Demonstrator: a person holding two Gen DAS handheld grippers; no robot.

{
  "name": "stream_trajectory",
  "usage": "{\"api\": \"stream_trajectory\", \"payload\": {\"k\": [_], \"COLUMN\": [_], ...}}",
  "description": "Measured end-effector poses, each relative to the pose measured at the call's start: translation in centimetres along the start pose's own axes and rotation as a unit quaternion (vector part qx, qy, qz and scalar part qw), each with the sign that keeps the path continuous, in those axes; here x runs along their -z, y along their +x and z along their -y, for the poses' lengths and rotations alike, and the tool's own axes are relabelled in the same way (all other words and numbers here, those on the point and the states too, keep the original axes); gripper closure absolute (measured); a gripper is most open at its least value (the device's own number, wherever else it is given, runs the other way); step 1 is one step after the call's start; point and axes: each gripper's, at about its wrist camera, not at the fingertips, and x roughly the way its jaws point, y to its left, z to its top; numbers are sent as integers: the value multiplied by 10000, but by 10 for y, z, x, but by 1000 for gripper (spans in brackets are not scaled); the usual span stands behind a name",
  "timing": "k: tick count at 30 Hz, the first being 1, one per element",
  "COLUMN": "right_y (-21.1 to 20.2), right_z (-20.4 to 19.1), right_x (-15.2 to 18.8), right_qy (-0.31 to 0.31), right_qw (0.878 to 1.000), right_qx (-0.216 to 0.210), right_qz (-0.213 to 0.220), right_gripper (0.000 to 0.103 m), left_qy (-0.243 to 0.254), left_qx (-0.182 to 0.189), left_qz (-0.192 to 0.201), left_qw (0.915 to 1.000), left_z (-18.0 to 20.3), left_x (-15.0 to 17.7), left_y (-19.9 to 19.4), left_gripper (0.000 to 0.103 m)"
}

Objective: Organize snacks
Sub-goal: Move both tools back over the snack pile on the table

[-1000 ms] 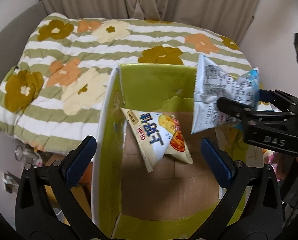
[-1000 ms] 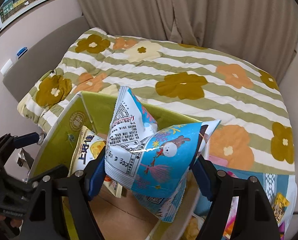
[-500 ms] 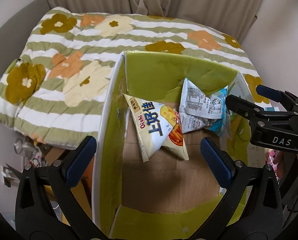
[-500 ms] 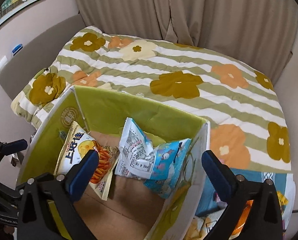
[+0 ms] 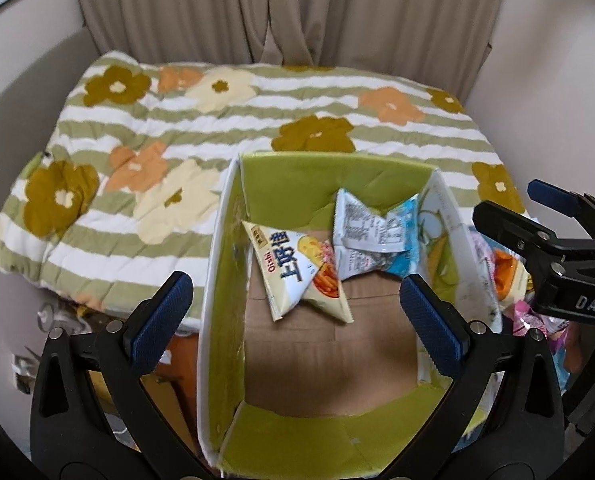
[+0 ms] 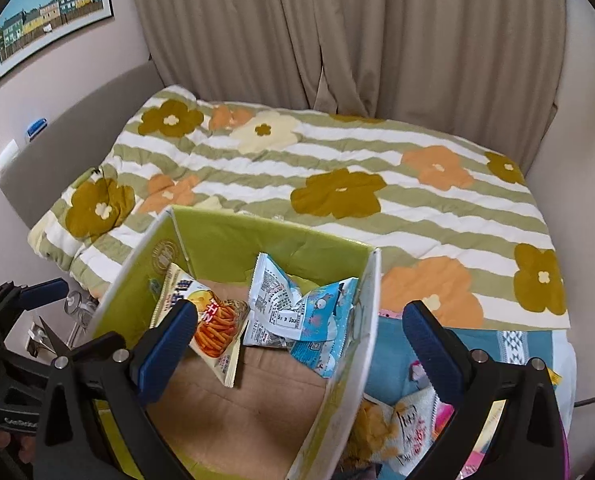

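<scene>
With both the left gripper (image 5: 293, 312) and right gripper (image 6: 297, 340) spread empty above the box (image 5: 221, 264), the right should swing past the box's right wall to pinch a loose packet (image 6: 401, 424) by its crimped edge.

Soft, even indoor light; fisheye-bent, dark-vignetted edges.

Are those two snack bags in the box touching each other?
Touching. In the left wrist view the blue bag's lower left corner overlaps the yellow Oishi bag's right edge, with no gap; the right wrist view shows them meeting too.
</scene>
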Motion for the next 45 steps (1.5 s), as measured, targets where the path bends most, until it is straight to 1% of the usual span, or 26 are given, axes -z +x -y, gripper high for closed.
{"api": "stream_trajectory", "payload": {"k": [5, 10, 13, 16, 21, 23, 27, 32, 35, 39, 45], "right_y": [-45, -88, -116, -146, -189, -200, -215, -222, -218, -205, -178], "right_z": [10, 29, 49, 76, 123, 138, 174, 209, 229, 252, 272], "right_x": [9, 30, 47, 71, 110, 123, 153, 187, 202, 216, 225], "right_qy": [41, 65, 99, 81, 300, 350, 517, 625, 674, 789, 909], "right_qw": [9997, 9987, 9981, 9967, 9944, 9939, 9933, 9933, 9939, 9941, 9942], "right_qx": [-25, 38, 24, 151, 246, 297, 373, 418, 429, 366, 284], "right_qz": [260, 495, 615, 790, 981, 1006, 966, 878, 763, 652, 500], "right_gripper": [1, 1, 1, 1, 1, 1, 1, 1, 1, 1, 1], "left_qy": [39, -73, -118, -125, 6, 32, 67, 172, 224, 456, 727], "left_qx": [-136, -267, -247, -177, -83, -16, 189, 385, 536, 581, 745], "left_qz": [320, 623, 787, 928, 1084, 1077, 951, 694, 448, 217, -267], "left_qw": [9994, 9977, 9965, 9955, 9941, 9942, 9953, 9967, 9973, 9970, 9942], "left_z": [22, 57, 82, 115, 169, 186, 224, 270, 293, 320, 346], "left_x": [8, 28, 42, 61, 91, 102, 123, 144, 148, 149, 154], "left_y": [-40, -78, -98, -114, -131, -132, -126, -104, -87, -60, 0], "left_gripper": [1, 1, 1, 1, 1, 1, 1, 1, 1, 1, 1]}}
